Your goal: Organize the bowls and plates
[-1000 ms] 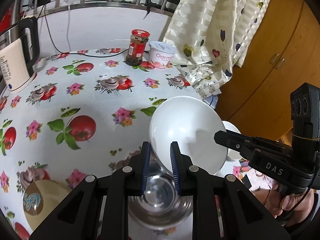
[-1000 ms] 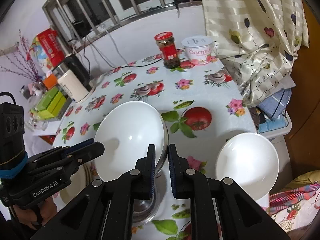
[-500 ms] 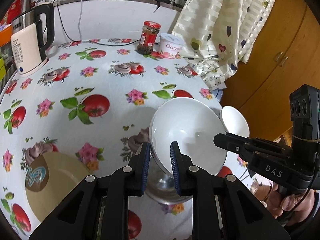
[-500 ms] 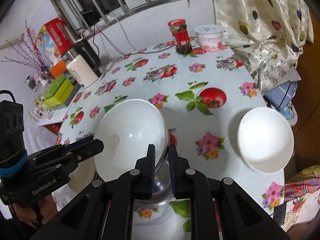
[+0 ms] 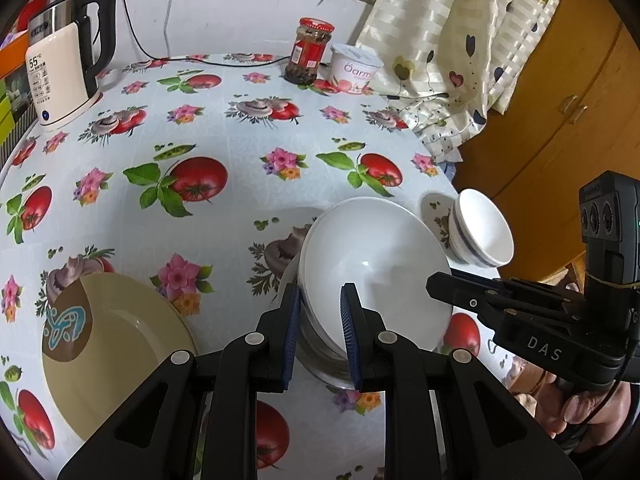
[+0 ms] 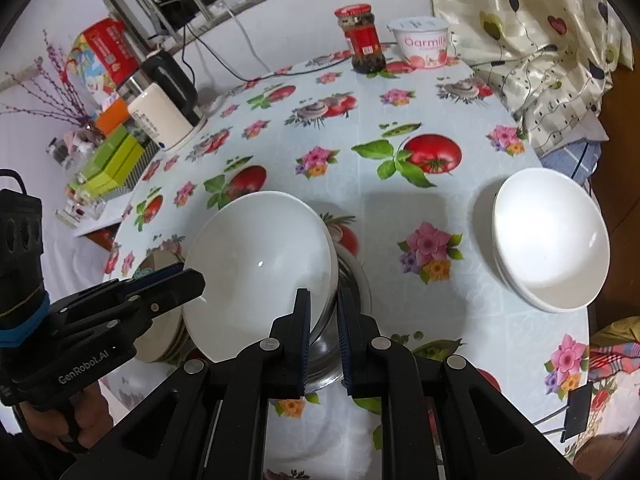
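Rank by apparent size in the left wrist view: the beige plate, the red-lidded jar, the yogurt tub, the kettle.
1. Beige plate, though it is nearest the camera.
2. Kettle.
3. Red-lidded jar and yogurt tub look too alike to rank; both stand far back.

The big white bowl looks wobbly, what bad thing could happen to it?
The big white bowl is tilted above the metal bowl, pinched only at its rim by the left gripper and right gripper. It might slip and crack. The small bowl sits near the table edge and might get knocked off.
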The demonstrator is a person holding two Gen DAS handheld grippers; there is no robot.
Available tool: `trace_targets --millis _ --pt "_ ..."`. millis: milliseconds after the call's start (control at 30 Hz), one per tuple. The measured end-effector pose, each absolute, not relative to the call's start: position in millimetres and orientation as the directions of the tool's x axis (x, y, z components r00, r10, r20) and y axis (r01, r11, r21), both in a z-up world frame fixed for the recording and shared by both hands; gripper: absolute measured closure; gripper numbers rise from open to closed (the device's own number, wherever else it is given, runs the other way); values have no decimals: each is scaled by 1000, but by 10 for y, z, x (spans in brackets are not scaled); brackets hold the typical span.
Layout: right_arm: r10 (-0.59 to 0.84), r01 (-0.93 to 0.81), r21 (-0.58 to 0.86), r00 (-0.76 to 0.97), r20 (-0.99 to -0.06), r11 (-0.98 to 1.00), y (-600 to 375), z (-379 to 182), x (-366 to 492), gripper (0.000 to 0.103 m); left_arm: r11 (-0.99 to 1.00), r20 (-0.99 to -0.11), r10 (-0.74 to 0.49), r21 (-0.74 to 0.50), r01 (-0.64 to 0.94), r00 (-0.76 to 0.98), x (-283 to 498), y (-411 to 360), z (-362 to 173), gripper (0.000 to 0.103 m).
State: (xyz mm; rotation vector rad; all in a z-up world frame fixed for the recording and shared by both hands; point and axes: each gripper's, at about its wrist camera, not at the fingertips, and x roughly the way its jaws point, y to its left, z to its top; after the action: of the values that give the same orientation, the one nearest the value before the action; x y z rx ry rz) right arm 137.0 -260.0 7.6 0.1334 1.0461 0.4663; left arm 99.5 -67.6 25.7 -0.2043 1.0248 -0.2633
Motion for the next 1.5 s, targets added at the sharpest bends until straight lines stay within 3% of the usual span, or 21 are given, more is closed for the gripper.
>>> trace_targets --millis 1133,1500 --pt "429 -306 327 376 -821 894 -2598 -53 1419 86 944 -829 -327 -307 120 454 1051 -695 82 82" --pt "407 -326 283 428 -807 902 -2614 90 1368 77 950 -812 -305 -293 103 498 1036 -620 163 82"
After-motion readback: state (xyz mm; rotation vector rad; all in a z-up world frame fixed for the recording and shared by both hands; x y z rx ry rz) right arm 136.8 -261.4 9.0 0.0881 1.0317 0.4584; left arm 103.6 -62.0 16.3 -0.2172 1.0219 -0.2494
